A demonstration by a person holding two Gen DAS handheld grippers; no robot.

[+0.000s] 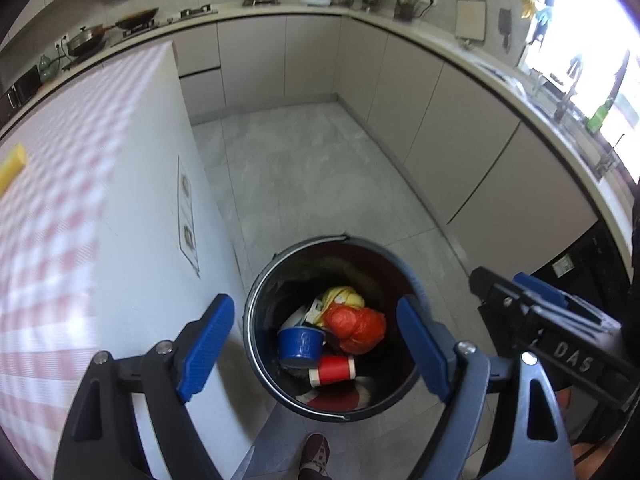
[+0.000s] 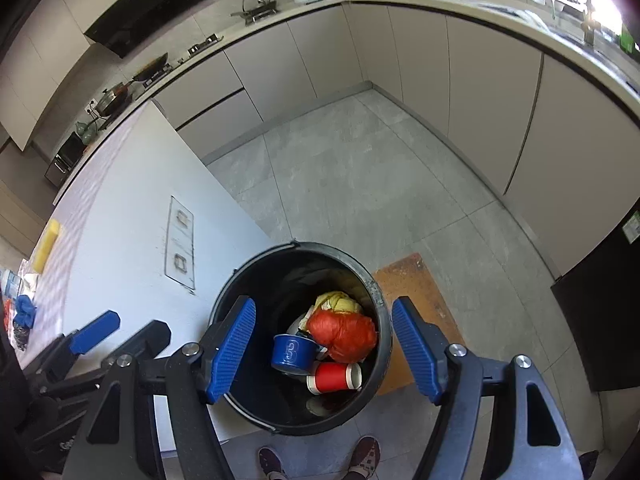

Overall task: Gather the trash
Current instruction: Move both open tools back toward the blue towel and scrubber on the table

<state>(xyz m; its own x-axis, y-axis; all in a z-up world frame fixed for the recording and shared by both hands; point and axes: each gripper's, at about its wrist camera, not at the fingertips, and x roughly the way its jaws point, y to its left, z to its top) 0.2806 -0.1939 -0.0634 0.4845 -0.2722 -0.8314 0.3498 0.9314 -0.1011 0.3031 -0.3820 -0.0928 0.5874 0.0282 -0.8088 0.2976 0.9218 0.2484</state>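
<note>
A black trash bucket point(image 1: 264, 304) stands on the floor beside the table; it also shows in the right wrist view point(image 2: 380, 312). Inside lie a blue cup point(image 1: 300, 344), a red paper cup point(image 1: 332, 370), an orange crumpled bag point(image 1: 356, 328) and a yellow wrapper point(image 1: 344, 296). My left gripper point(image 1: 316, 352) hangs open and empty above the bucket. My right gripper point(image 2: 324, 348) is also open and empty above it, and appears at the right of the left wrist view point(image 1: 520, 300). The same trash shows in the right wrist view: blue cup point(image 2: 292, 354), red cup point(image 2: 334, 376), orange bag point(image 2: 344, 336).
A table with a pink checked cloth point(image 1: 60, 200) stands to the left, with a yellow sponge point(image 1: 12, 168) on it. Blue and dark items point(image 2: 22, 312) lie on its near end. A brown mat point(image 2: 416, 292) lies behind the bucket. Kitchen cabinets point(image 1: 440, 120) ring the floor. My shoes point(image 2: 364, 456) are below.
</note>
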